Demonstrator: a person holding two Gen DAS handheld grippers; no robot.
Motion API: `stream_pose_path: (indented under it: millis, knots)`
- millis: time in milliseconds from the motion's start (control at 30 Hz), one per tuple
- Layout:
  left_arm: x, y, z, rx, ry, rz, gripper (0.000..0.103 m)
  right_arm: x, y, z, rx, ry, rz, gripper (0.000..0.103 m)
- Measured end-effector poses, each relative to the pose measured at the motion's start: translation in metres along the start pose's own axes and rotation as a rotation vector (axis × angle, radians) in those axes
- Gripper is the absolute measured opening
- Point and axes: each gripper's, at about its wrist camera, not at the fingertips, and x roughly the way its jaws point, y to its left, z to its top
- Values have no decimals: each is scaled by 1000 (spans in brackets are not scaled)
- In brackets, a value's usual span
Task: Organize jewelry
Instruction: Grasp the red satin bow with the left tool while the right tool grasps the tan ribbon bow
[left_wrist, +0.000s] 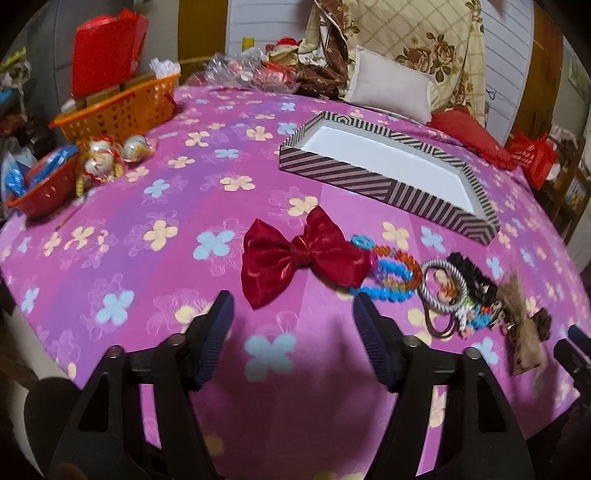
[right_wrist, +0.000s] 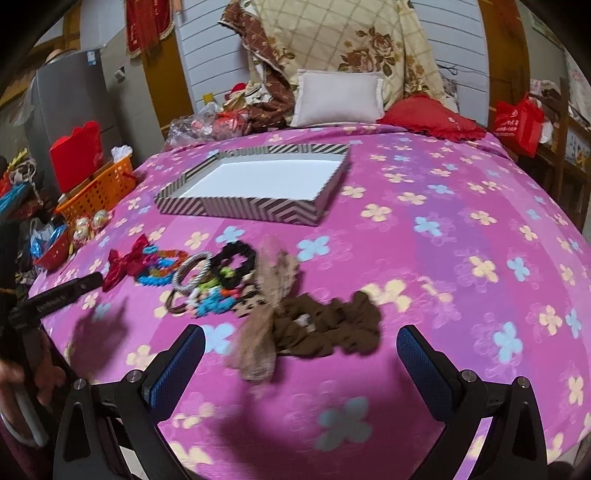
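A row of hair accessories lies on the pink flowered cloth. A red satin bow (left_wrist: 301, 254) is at its left end, then bead bracelets (left_wrist: 391, 275), a grey cord tie (left_wrist: 441, 286), a black scrunchie (left_wrist: 471, 273), a tan bow (left_wrist: 522, 328). My left gripper (left_wrist: 291, 317) is open, just short of the red bow. In the right wrist view the tan bow (right_wrist: 266, 314) and a brown scrunchie (right_wrist: 332, 325) lie just ahead of my open right gripper (right_wrist: 301, 350). The striped box (left_wrist: 373, 184) with a white inside stands behind; it also shows in the right wrist view (right_wrist: 255, 208).
An orange basket (left_wrist: 122, 107), a red bowl (left_wrist: 40, 188) and foil-wrapped balls (left_wrist: 107, 158) sit at the far left. A white pillow (right_wrist: 338, 98), a red cushion (right_wrist: 432, 118) and folded quilts lie at the back. My left gripper's tip (right_wrist: 70, 291) shows at left.
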Motion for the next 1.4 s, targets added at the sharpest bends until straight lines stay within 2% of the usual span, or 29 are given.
stream_pose_path:
  millis: [67, 200, 433, 667, 800, 900, 1067, 1167, 1233, 1267, 1300, 1333, 1367, 1400]
  knots:
    - [6, 8, 6, -10, 34, -39, 77, 1, -10, 1, 17, 2, 1, 103]
    - [21, 14, 17, 47, 83, -16, 77, 6, -20, -1, 37, 22, 16, 103]
    - [39, 12, 31, 149, 104, -14, 77, 20, -10, 3, -23, 57, 33, 103]
    - [55, 16, 42, 163, 123, -24, 78, 28, 0, 15, -59, 58, 58, 103]
    - [66, 12, 47, 203, 140, -38, 78, 45, 5, 14, -95, 88, 28, 103]
    - [70, 9, 47, 230, 152, -76, 78, 54, 4, 13, -110, 97, 10, 103]
    - [81, 5, 47, 255, 174, -90, 78, 72, -8, 11, -80, 142, 11, 103]
    - [82, 7, 46, 250, 170, -96, 78, 73, -6, 8, -112, 124, -2, 103]
    - [82, 6, 46, 251, 167, -99, 77, 74, -3, 7, -127, 113, -27, 98]
    - [80, 6, 45, 255, 160, -101, 67, 73, -3, 7, -131, 109, -38, 95]
    - [79, 6, 44, 263, 153, -95, 54, 72, -2, 6, -133, 103, -40, 87]
    - [77, 5, 42, 273, 151, -83, 50, 71, -2, 6, -134, 94, -39, 78]
    - [75, 4, 40, 281, 149, -83, 43, 69, -2, 6, -132, 86, -36, 73]
    - [73, 4, 39, 280, 150, -90, 35, 67, -2, 6, -131, 83, -32, 64]
